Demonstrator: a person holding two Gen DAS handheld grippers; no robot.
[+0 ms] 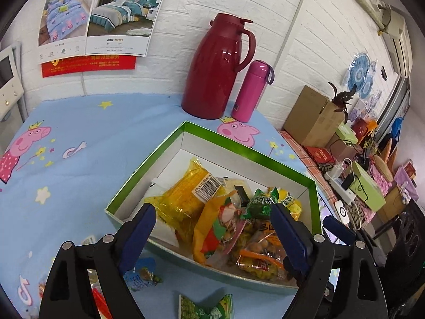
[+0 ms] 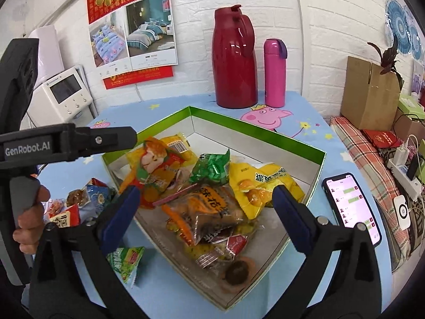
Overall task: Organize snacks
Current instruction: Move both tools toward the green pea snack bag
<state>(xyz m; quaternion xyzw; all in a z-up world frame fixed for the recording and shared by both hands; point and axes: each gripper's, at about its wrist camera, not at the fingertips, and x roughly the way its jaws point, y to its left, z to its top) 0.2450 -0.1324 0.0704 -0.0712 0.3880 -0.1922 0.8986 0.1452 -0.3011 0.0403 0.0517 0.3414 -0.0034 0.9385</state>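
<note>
A green-rimmed cardboard box [image 1: 247,146] [image 2: 252,130] lies on the blue cartoon tablecloth, holding several snack packets: a yellow one [image 1: 186,194], an orange one [image 2: 156,170], a green one [image 2: 212,167] and a clear peanut bag [image 2: 209,210]. My left gripper [image 1: 212,228] hovers open over the box's near edge, nothing between its fingers. Above the box's near corner, my right gripper [image 2: 204,207] is open as well, empty. Loose packets lie outside the box: a green one [image 1: 205,307] [image 2: 127,263], a blue one [image 1: 140,276] and red and blue ones [image 2: 79,204]. The left gripper's body [image 2: 66,141] shows at the left of the right wrist view, held by a hand [image 2: 29,220].
A dark red thermos jug [image 1: 217,69] [image 2: 235,58] and a pink bottle [image 1: 252,90] [image 2: 275,71] stand at the table's back by the white brick wall. A lit phone [image 2: 350,207] lies right of the box. A cluttered side table with boxes [image 1: 313,117] is further right.
</note>
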